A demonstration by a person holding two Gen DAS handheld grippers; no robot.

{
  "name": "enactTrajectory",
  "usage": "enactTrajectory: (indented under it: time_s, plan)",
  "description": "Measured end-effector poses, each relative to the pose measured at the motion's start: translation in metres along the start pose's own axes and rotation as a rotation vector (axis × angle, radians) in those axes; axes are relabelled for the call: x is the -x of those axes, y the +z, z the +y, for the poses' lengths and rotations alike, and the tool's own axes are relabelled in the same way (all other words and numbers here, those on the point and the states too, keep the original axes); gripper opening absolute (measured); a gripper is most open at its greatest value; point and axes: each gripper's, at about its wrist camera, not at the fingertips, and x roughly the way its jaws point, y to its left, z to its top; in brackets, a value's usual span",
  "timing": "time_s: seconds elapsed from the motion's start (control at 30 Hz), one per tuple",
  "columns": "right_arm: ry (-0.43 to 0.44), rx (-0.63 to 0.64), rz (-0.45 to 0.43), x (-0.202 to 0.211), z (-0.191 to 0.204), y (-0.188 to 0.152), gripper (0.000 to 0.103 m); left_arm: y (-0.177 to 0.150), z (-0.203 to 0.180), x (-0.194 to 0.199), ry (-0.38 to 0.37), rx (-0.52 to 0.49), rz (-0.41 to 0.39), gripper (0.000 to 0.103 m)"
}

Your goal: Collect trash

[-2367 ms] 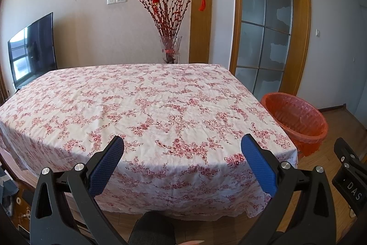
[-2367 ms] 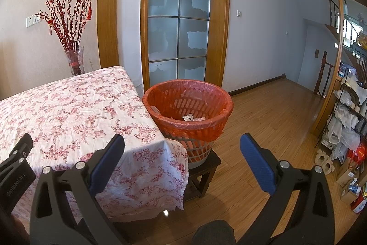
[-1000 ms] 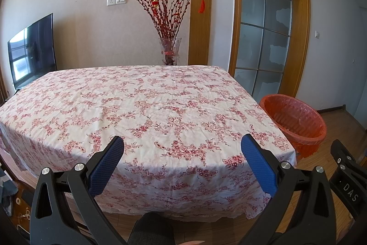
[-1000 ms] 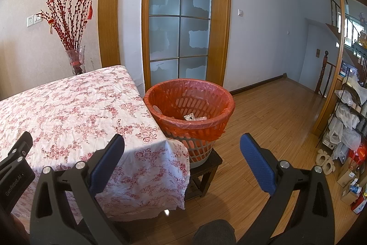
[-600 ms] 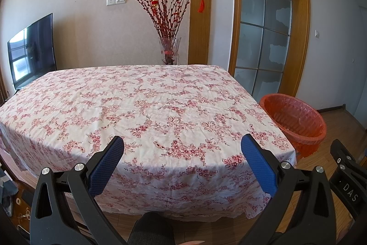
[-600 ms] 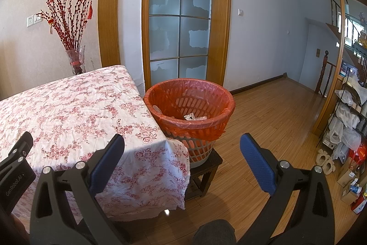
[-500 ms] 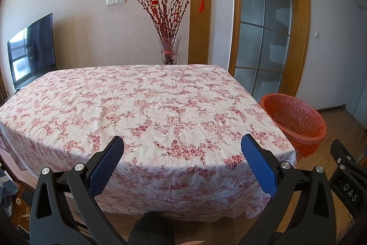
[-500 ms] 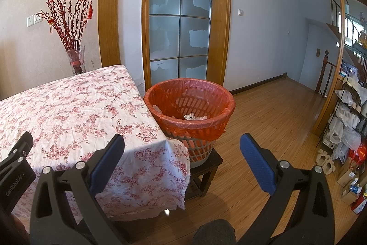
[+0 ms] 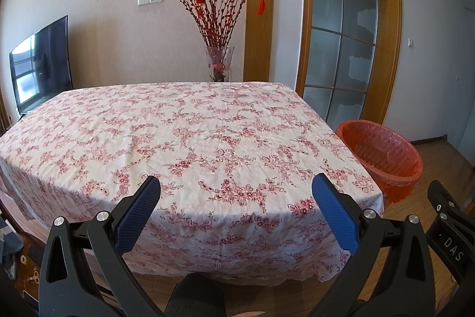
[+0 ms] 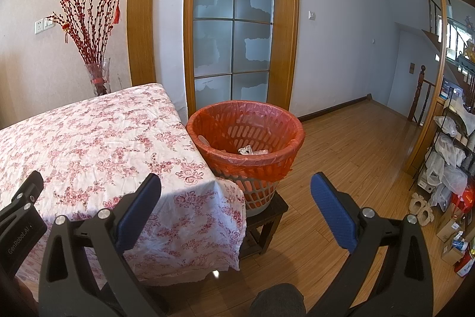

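Observation:
An orange-lined waste basket (image 10: pixel 246 135) stands on a low dark stool beside the table's right corner, with crumpled clear trash (image 10: pixel 249 151) inside. It also shows in the left wrist view (image 9: pixel 383 150). My left gripper (image 9: pixel 236 207) is open and empty, held in front of the table's near edge. My right gripper (image 10: pixel 236 207) is open and empty, held back from the basket, over the table corner and floor. No loose trash shows on the floral tablecloth (image 9: pixel 184 132).
A glass vase of red branches (image 9: pixel 219 67) stands behind the table's far edge. A TV (image 9: pixel 41 61) is at the left wall. A glass door (image 10: pixel 231 31) is behind the basket. A rack with bags (image 10: pixel 451 156) stands at far right on the wooden floor.
Both grippers have stayed nearly still and open. The views shifted only slightly.

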Motion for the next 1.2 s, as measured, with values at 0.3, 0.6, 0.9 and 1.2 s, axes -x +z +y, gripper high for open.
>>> enactTrajectory:
  time_s: [0.3, 0.6, 0.9, 1.2]
  plan:
    - [0.001, 0.0, 0.0, -0.0001, -0.0003, -0.0002, 0.099, 0.0001, 0.0003, -0.0001, 0.0, 0.0, 0.0, 0.1]
    - [0.001, 0.0, 0.001, 0.0002, -0.0001, -0.0003, 0.099, -0.0005, 0.0002, 0.0001, 0.0, 0.0, 0.001, 0.1]
    - [0.001, 0.0, 0.001, -0.0005, -0.0004, -0.0002, 0.099, -0.0047, 0.0008, 0.0004, 0.0, 0.001, 0.005, 0.1]
    - [0.002, 0.002, 0.003, -0.0016, 0.0008, -0.0022, 0.099, -0.0051, 0.0016, 0.0, 0.001, 0.001, 0.007, 0.1]
